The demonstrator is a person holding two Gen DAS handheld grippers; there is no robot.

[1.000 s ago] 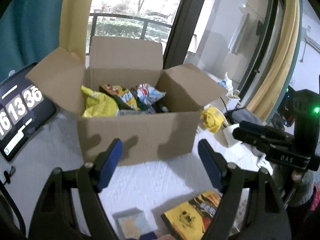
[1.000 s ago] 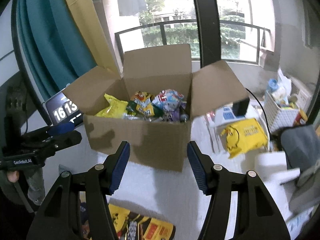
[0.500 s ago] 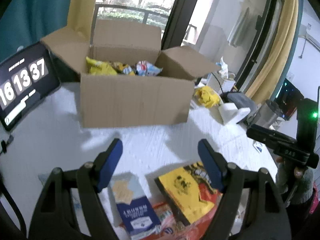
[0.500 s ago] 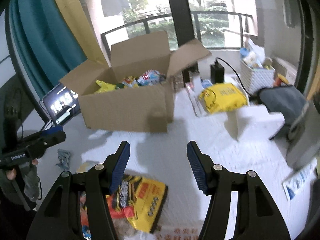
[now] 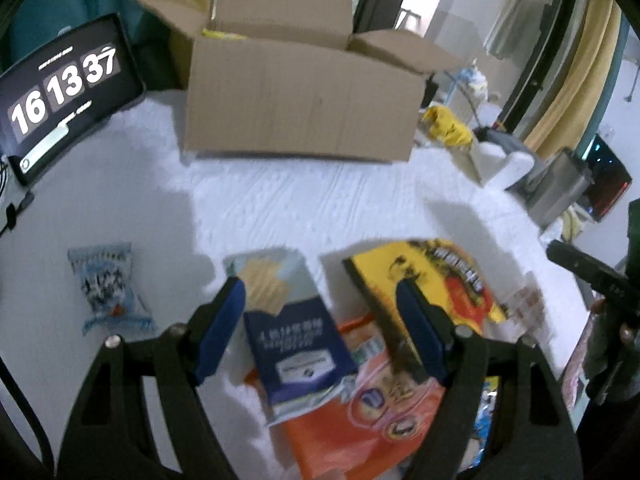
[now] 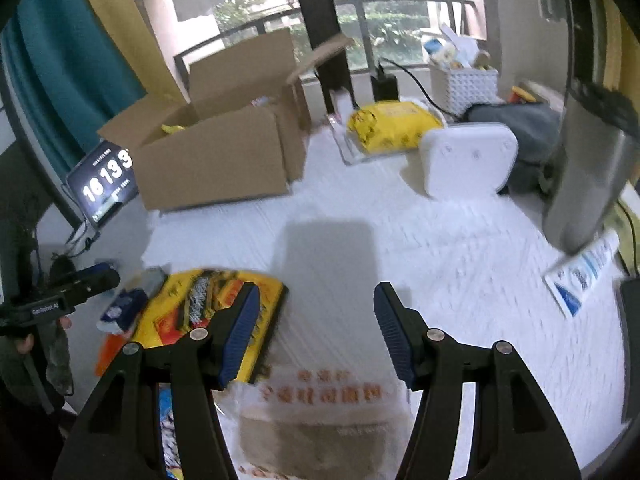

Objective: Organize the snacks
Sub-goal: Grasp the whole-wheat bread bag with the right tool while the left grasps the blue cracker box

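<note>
An open cardboard box (image 5: 300, 100) with snacks inside stands at the back of the white table; it also shows in the right wrist view (image 6: 216, 160). My left gripper (image 5: 320, 316) is open and empty over a dark blue cracker pack (image 5: 292, 328), which lies on an orange bag (image 5: 368, 412) beside a yellow and red bag (image 5: 432, 284). A small pale blue packet (image 5: 106, 284) lies to the left. My right gripper (image 6: 316, 328) is open and empty above a clear pack with orange print (image 6: 320, 412), next to the yellow bag (image 6: 208, 304).
A tablet clock (image 5: 60, 92) stands left of the box. A yellow pouch (image 6: 392, 124), a white case (image 6: 464, 160), a white basket (image 6: 464, 84), a grey bag (image 6: 524, 128) and a metal canister (image 6: 588, 176) crowd the right side. A leaflet (image 6: 584, 272) lies at the right edge.
Both grippers have pulled back from the box and tilted down toward the loose snacks at the table's near edge. Both stay open and empty.
</note>
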